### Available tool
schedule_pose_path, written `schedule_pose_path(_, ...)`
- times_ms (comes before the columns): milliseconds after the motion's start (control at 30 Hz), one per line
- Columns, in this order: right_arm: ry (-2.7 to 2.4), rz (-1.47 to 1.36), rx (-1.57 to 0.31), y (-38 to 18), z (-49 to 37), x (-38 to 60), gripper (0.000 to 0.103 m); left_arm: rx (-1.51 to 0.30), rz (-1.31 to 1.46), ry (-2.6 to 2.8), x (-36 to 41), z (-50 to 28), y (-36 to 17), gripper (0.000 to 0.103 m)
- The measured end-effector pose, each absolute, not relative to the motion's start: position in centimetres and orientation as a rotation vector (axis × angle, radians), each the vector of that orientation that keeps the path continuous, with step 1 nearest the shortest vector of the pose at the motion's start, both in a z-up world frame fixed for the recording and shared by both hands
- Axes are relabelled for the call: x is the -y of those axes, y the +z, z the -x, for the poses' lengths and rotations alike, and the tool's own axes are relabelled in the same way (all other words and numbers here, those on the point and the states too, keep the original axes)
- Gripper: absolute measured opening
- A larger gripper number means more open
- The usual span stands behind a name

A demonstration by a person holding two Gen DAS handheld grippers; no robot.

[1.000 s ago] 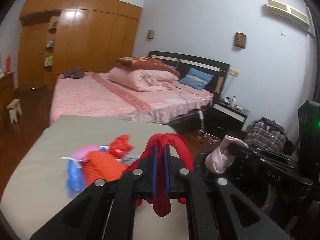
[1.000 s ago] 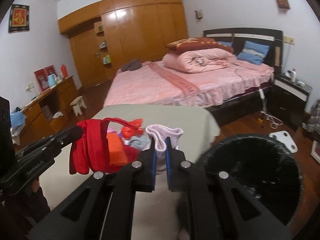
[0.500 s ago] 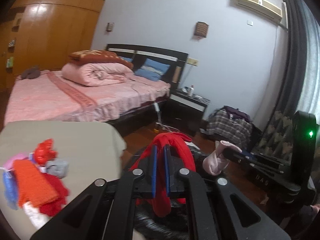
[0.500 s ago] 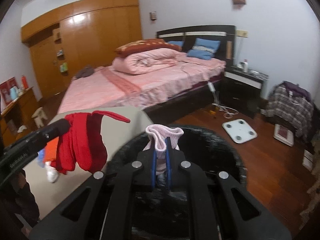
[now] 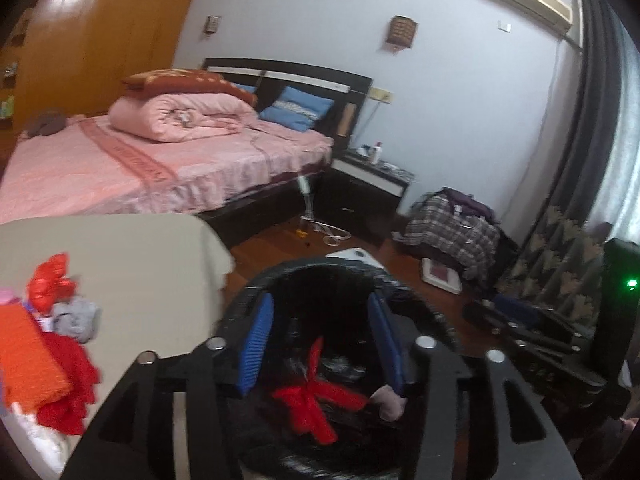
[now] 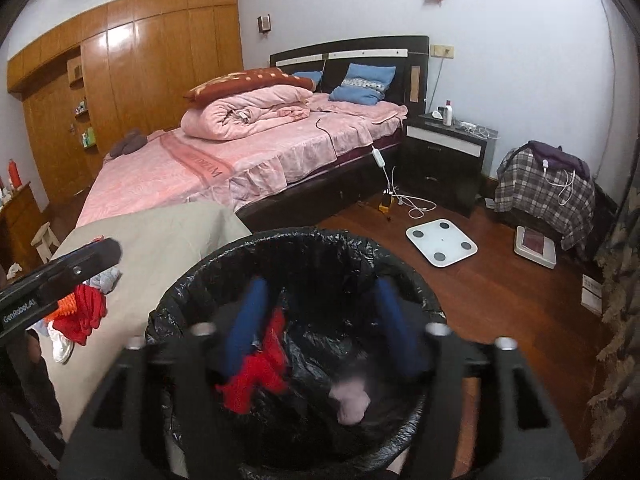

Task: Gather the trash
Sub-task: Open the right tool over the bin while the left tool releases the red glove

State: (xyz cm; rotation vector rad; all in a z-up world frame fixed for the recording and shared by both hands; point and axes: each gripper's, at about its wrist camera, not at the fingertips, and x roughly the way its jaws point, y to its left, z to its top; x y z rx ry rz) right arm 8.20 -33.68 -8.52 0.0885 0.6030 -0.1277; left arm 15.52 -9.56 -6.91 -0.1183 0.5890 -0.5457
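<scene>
Both grippers, left point(image 5: 320, 344) and right point(image 6: 320, 320), have just opened over the bin point(image 6: 200, 272), nothing between the jaws; remaining pile point(image 5: 44, 340) lies left on the table, nearer the left hand

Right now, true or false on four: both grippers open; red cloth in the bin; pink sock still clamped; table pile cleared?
1. Both the left gripper and the right gripper are open, their jaws having just opened. True.
2. The red cloth item lies inside the black-lined trash bin. True.
3. The pale pink sock is clamped in the right gripper. False: it lies loose in the bin.
4. The beige-covered table is cleared. False: a pile of red and orange items remains.
</scene>
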Motion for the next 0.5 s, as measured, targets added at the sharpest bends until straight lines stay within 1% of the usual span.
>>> schedule_pose_path(33,-0.131,-0.084,-0.598,-8.5,-8.2,33.3,0.087,-0.583,0.114,-0.516,8.6,-15.4,-6.9,0.059)
schedule_pose_path(67,-0.133,-0.081,-0.592,-8.3,-8.4,33.0,0.09,-0.579,0.111,-0.494,7.9,-15.2,-7.0,0.065)
schedule_pose_path(133,-0.114,-0.079,-0.579,-8.0,-8.4,32.1,0.093,-0.568,0.103,-0.432,5.9,-14.8,-7.0,0.071)
schedule_pose_path(233,-0.071,-0.087,-0.577,-7.9,-8.6,30.4,0.095,-0.556,0.081,-0.337,2.8,-14.2,-7.0,0.077)
schedule_pose_path(367,-0.003,-0.096,-0.579,-7.9,-9.6,27.4,0.096,-0.543,0.031,-0.218,-1.0,-12.9,-7.3,0.079)
schedule_pose_path(500,0.084,-0.102,-0.588,-8.3,-10.7,23.5,0.096,-0.542,0.007,-0.109,-5.0,-12.0,-7.6,0.079)
